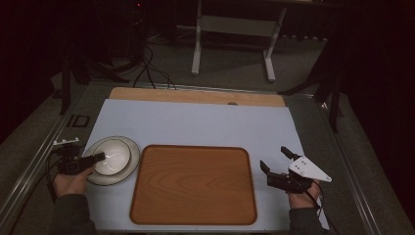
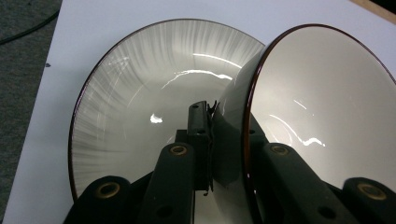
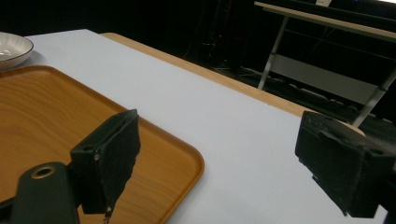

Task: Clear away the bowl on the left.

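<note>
the counter (image 1: 195,122), under a pale sheet, carries everything, with most of its middle taken by a wooden tray (image 1: 193,185) that lies bare, likely the place the dishes are meant to go. left of the tray, just beside its near-left corner, sits a plate (image 1: 128,169) with a dark rim, and a white bowl (image 1: 115,155) rests in it; in the left tool view the bowl stands tipped against the plate's ribbed inside, its rim edge-on. the left tool (image 1: 96,157) is clamped on the bowl's wall, one jaw inside and one outside, pads pressing the rim between them, a grip that suits lifting the bowl off the plate by its edge. the hand (image 1: 72,182) behind it lies low at the counter's left edge, so the tool comes in nearly level. the right tool (image 1: 275,160) hovers right of the tray over the sheet, jaws spread wide with nothing between them, seemingly waiting its turn; its own view looks across the tray's corner toward the far plate (image 3: 11,49)
</note>
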Demonstrator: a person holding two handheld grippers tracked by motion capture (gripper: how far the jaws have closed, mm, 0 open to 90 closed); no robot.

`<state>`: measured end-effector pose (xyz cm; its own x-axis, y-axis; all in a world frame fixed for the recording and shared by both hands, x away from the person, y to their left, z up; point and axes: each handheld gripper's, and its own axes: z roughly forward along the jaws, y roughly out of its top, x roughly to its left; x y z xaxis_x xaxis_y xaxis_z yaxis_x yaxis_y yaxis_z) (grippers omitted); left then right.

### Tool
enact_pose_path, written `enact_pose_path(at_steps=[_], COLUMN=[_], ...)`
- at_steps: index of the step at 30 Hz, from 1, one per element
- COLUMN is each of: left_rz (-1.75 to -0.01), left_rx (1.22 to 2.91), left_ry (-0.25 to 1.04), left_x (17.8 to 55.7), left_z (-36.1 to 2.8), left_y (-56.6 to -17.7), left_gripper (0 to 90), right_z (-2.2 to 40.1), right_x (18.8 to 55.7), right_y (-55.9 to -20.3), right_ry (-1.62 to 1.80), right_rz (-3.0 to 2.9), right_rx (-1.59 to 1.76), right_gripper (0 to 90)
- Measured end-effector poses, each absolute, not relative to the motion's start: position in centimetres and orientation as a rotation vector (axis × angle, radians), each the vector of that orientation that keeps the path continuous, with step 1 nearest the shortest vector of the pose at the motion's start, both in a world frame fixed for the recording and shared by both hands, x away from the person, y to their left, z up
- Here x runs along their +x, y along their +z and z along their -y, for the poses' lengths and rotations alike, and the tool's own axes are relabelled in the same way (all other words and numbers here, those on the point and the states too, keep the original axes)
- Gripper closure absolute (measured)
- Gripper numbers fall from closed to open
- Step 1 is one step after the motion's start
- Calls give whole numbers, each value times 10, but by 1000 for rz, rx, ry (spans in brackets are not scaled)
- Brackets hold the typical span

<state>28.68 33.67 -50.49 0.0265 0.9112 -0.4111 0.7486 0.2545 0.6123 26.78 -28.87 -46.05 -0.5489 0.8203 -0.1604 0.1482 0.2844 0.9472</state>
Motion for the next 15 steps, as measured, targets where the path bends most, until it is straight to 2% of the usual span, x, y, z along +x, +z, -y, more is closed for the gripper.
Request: enact_pose_path(at_steps=[15], left_rz=[-1717], left_rx=[1485], left_ry=[276], left_x=[281], left_z=[-336], left_y=[-496], left_gripper=[817], right_z=[290], right_x=[268], right_y=[-460], right_ry=[1299], right_rz=[-1890], right_rx=[857], right_gripper=[135])
